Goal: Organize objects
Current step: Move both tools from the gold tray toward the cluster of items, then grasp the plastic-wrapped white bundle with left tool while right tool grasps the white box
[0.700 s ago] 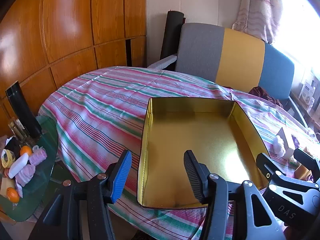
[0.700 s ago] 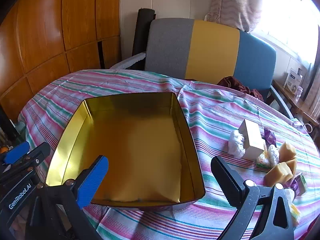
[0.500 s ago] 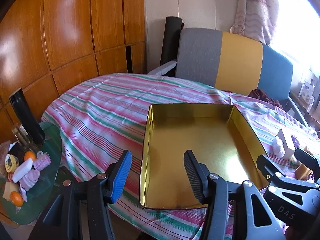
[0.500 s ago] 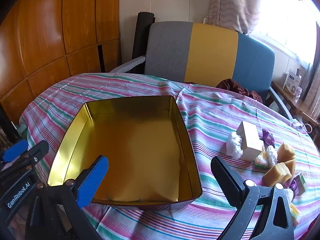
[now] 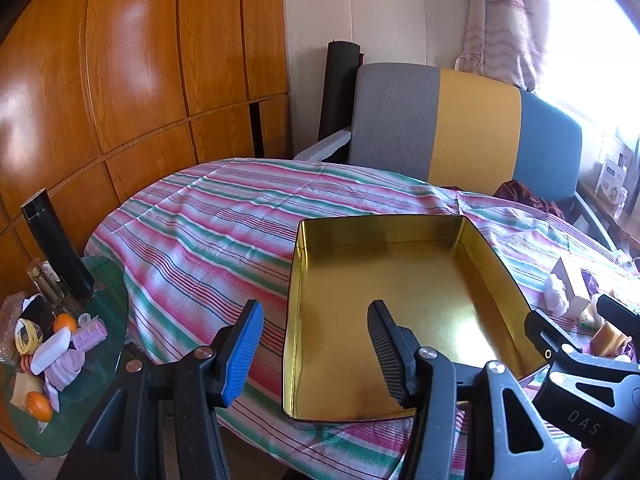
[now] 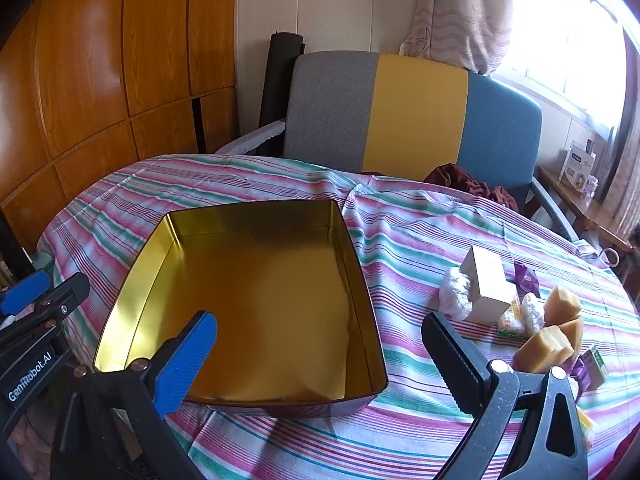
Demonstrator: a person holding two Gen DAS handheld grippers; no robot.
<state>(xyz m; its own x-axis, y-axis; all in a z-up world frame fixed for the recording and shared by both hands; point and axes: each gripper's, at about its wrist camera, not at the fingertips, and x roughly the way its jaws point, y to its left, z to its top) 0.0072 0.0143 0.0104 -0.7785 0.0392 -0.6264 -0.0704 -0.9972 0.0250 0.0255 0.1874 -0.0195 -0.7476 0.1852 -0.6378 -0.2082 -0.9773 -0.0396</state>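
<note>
Here gold tin (image 6: 256, 304) lies beyond parted fingers (image 6: 188, 364), untouched.

In the left wrist view the right gripper (image 5: 568, 320) hides the near right corner of the gold tin (image 5: 298, 280) and most of the small things (image 5: 560, 292) beyond it. In the right wrist view the black finger (image 6: 456, 356) covers part of the yellowish blocks (image 6: 548, 344), and the wrapped packets (image 6: 592, 364) beside them are too small to name. The clutter (image 5: 60, 344) on the glass side table (image 5: 116, 280) is too small to sort out. The window (image 6: 568, 52) is washed out by glare. The boxes on the shelf (image 6: 578, 166) bear unreadable print.
</note>
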